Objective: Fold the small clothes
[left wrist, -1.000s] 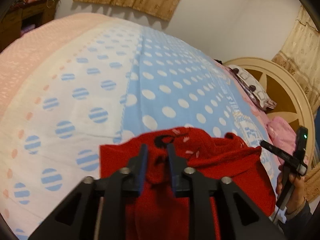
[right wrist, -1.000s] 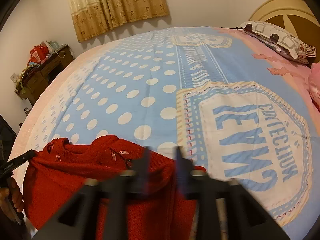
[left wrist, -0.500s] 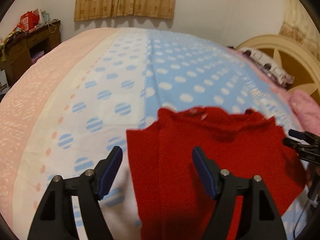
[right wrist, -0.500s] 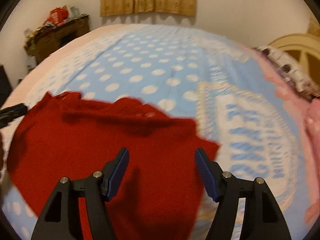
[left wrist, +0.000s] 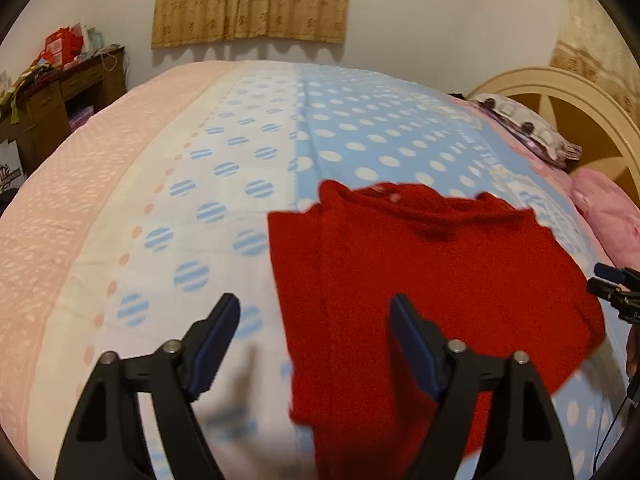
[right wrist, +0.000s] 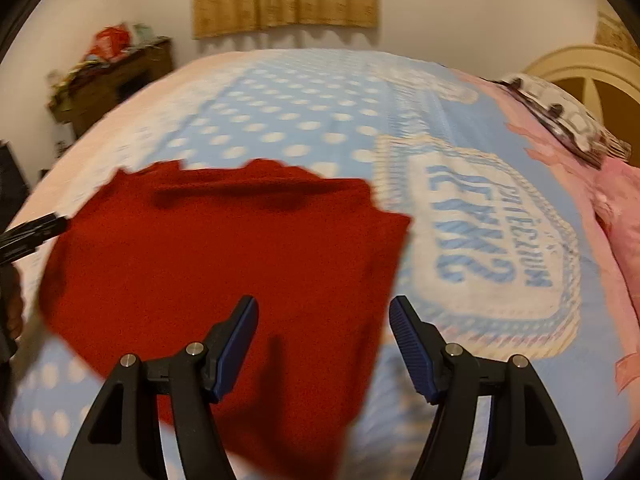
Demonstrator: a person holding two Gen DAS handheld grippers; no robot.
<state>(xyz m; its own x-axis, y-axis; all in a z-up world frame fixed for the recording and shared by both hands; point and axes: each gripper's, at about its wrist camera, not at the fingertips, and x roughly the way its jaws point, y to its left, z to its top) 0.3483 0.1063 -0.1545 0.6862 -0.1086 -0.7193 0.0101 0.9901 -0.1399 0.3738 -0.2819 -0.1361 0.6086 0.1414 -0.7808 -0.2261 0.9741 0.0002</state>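
A small red knitted sweater [left wrist: 420, 280] lies spread flat on the bed, collar towards the far side. My left gripper [left wrist: 314, 308] hovers over its near left edge, its jaws opening wide. The cloth lies below the gap and the blue pads do not press it. In the right wrist view the same sweater [right wrist: 220, 260] fills the left middle. My right gripper [right wrist: 324, 306] stands open above its near right edge with nothing gripped. The right gripper's tip [left wrist: 612, 292] shows at the left wrist view's right edge, and the left gripper's tip [right wrist: 32, 232] at the other view's left edge.
The bed sheet [left wrist: 380, 148] is blue with white dots, white and pink at the left. A patterned pillow [left wrist: 528, 132] and pink cloth [left wrist: 604, 216] lie by the cream headboard [left wrist: 576, 96]. A cluttered wooden desk [left wrist: 60, 92] stands far left.
Both grippers were shut on the sweater's collar edge. They have let go, opened wide and drawn back, and the sweater now lies flat on the bed.
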